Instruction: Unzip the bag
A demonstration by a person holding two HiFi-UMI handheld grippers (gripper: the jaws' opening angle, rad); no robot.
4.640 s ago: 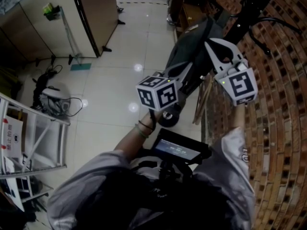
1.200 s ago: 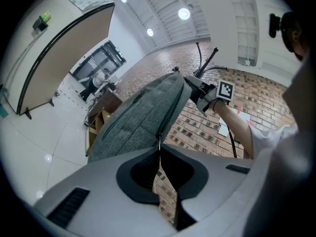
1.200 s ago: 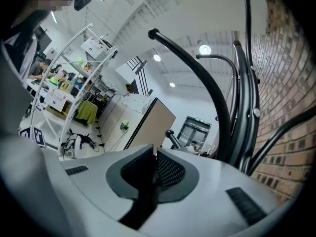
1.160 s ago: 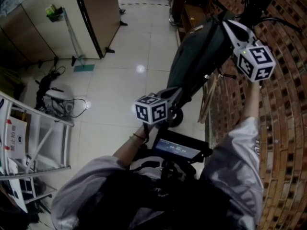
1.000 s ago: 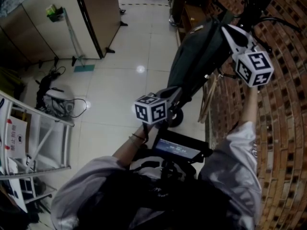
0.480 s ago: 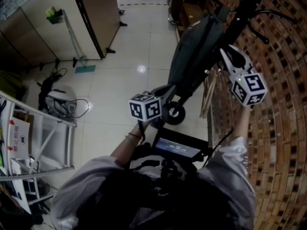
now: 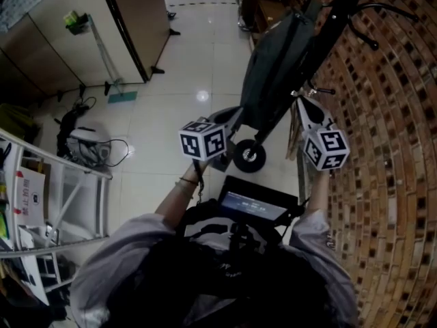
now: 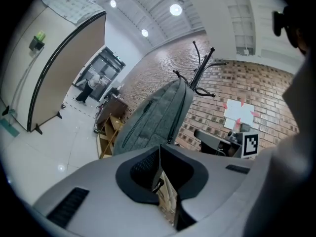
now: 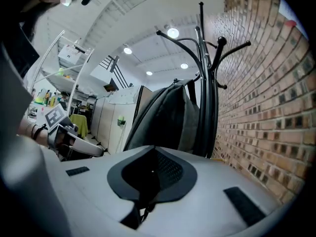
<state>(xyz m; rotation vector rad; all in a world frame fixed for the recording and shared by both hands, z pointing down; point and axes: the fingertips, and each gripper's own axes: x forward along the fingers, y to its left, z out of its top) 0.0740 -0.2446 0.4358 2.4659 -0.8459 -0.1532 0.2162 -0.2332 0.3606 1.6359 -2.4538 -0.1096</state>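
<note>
The grey bag hangs from a black coat stand against the brick wall, in the upper middle of the head view, above the pale tiled floor. In the left gripper view the bag fills the centre, with a dark zip line running down its side.

The left claw sits centre frame in the head view, near the bag's lower end. Its jaws are pressed together with nothing between them, and the bag hangs beyond their tips.

The right claw is at centre right, just beside the wall and below the bag's right edge. Its jaws have just been closing and now meet on nothing. In the right gripper view the bag and stand rise behind them.
</note>
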